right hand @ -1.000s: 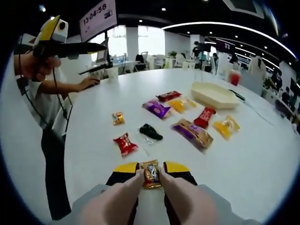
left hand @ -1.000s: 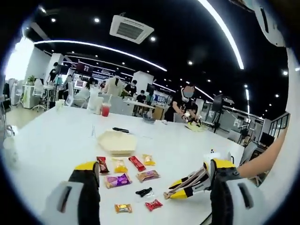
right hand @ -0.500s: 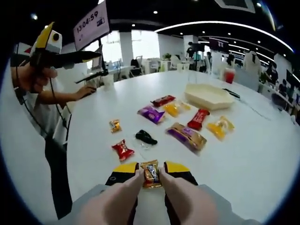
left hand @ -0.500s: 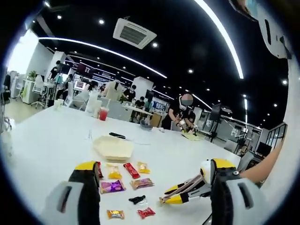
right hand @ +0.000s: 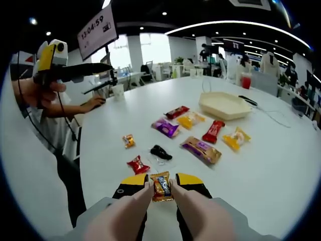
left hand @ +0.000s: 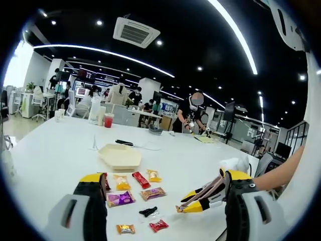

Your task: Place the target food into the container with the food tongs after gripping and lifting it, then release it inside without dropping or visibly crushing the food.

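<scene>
Open office, white bench [right hand: 261, 170] strewn with wrapped snacks. My right gripper [right hand: 161, 182] has its jaws closed on an orange-wrapped candy [right hand: 161, 186], lifted; the cream container [right hand: 224, 105] sits well apart. Left gripper [left hand: 160, 187] stands open, idle. A thin pinch could slip mid-carry; squeezing harder risks crushing.

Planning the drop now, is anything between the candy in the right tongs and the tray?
Yes. The candy is held above the table, and several wrapped snacks lie between it and the cream tray, low enough to pass over.
</scene>
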A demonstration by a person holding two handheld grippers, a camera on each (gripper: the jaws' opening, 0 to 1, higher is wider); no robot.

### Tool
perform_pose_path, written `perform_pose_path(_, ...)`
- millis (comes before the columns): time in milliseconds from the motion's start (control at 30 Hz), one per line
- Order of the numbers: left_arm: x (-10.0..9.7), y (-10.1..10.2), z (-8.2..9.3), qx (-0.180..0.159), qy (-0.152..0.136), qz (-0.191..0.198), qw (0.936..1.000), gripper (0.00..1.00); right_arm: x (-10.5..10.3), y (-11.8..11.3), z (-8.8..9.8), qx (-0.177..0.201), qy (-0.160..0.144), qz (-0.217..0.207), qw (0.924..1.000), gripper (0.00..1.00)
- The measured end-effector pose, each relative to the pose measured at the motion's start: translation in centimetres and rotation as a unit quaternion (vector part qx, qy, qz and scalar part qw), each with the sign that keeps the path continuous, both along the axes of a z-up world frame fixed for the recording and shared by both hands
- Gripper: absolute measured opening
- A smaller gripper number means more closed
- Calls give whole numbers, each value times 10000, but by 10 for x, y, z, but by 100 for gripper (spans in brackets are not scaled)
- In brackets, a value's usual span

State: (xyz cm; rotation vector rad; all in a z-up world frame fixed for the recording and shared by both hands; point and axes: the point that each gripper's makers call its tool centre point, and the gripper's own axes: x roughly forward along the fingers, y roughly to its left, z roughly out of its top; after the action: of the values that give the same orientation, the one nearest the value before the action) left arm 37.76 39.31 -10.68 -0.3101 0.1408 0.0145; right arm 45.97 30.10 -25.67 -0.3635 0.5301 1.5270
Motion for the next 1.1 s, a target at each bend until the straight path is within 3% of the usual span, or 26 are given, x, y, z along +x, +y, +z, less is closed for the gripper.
perform_pose_path(133, 1, -1, -7, 155, 286, -90, 9994, 99, 4, -2, 11, 59, 71, -68, 9999, 20)
perform_pose_path(367, 3, -1, 5, -70, 275, -31, 9996, 99, 12, -4, 29, 179, 48, -147, 9997, 20)
perform_pose_path(467, 7, -5, 16, 21, 134, -35, 9999, 99, 17, -5, 33, 215, 12, -154, 9997, 20)
perform_pose_path(667, 15, -7, 15, -119, 123, -60, 9998, 99, 24, -2, 48, 397, 36, -318, 9987, 20)
perform_pose_path(800, 19, -9, 15, -114, 86, -261, 9996, 99, 28, -2, 63, 468, -164, -399, 9980, 20)
perform_pose_path(933, 21, -9, 19, -133, 25, -539, 9985, 99, 34, -1, 74, 518, -119, -728, 9959, 20)
perform_pose_path(1100, 25, 5, 22, -97, -33, -822, 9966, 99, 45, 0, 81, 482, -224, -1081, 9927, 20)
